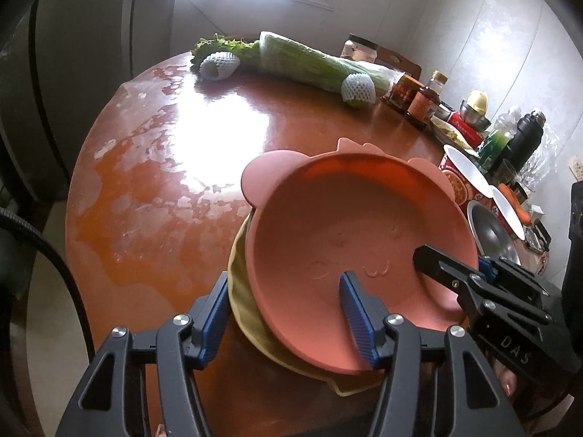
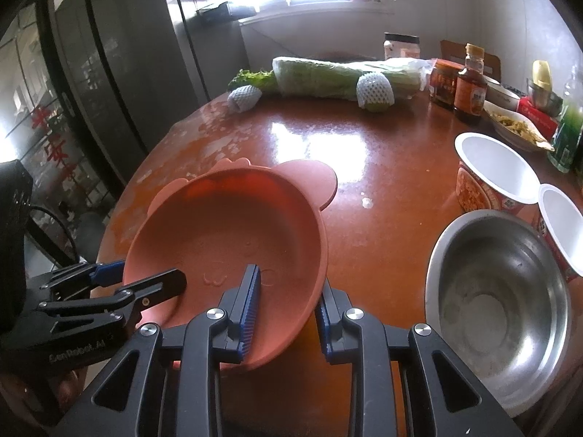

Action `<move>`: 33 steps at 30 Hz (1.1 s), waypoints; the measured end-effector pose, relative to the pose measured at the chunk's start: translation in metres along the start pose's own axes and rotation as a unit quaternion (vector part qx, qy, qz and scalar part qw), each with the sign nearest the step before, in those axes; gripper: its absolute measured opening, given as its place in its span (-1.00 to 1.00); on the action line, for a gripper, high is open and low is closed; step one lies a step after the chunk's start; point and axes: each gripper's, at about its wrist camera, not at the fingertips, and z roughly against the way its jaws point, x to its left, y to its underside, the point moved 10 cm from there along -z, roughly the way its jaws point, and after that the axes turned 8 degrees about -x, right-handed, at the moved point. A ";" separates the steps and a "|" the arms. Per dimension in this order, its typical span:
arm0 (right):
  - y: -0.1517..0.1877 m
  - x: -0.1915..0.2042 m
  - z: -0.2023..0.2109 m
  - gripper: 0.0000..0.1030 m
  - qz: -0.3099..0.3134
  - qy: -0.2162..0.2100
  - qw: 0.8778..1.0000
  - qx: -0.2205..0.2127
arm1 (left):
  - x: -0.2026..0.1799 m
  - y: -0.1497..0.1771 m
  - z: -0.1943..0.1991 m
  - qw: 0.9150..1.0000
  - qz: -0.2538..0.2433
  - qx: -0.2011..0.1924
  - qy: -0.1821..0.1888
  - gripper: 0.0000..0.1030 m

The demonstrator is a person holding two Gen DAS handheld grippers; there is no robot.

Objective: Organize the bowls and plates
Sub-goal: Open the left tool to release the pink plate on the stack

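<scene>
A pink bowl with ear-shaped tabs (image 1: 346, 225) (image 2: 226, 225) rests tilted in a pale yellow fluted dish (image 1: 244, 302) near the front edge of the round brown table (image 1: 164, 182). My left gripper (image 1: 286, 315) (image 2: 153, 273) straddles both rims on the left side: one finger is outside the yellow dish, the other inside the pink bowl. Whether its pads press, I cannot tell. My right gripper (image 2: 289, 291) (image 1: 453, 260) is shut on the pink bowl's right wall, one finger inside and one outside. The right wrist view hides the yellow dish.
A steel bowl (image 2: 499, 284) and two paper noodle cups (image 2: 492, 174) stand right of the pink bowl. A wrapped cabbage (image 2: 328, 76), two foam-netted fruits, sauce jars and bottles (image 2: 470, 87) line the far and right edges. The table (image 2: 364, 182) shines wet.
</scene>
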 end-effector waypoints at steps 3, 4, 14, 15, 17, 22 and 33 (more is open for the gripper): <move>-0.003 -0.002 -0.002 -0.42 0.003 0.006 1.000 -0.002 | -0.002 -0.005 -0.005 1.000 -0.002 0.001 0.001 0.14; -0.005 -0.003 -0.004 -0.42 0.003 0.008 1.000 -0.003 | -0.002 -0.007 -0.008 1.000 -0.001 0.002 0.002 0.14; -0.010 -0.010 -0.009 -0.39 -0.002 0.014 1.000 -0.003 | 0.003 -0.022 -0.013 1.000 0.002 -0.006 -0.006 0.12; -0.010 -0.010 -0.009 -0.37 -0.001 0.014 1.000 -0.002 | 0.005 -0.023 -0.011 1.000 0.004 -0.009 -0.008 0.12; -0.010 -0.009 -0.009 -0.35 0.000 0.013 1.000 -0.001 | 0.008 -0.026 -0.006 1.000 0.005 -0.017 -0.013 0.12; -0.010 -0.010 -0.006 -0.34 -0.003 0.011 1.000 0.001 | 0.010 -0.031 0.007 0.999 -0.002 -0.036 -0.030 0.13; -0.025 -0.016 0.021 -0.34 -0.004 0.019 0.999 -0.034 | -0.013 -0.043 0.035 0.997 -0.030 -0.066 -0.042 0.13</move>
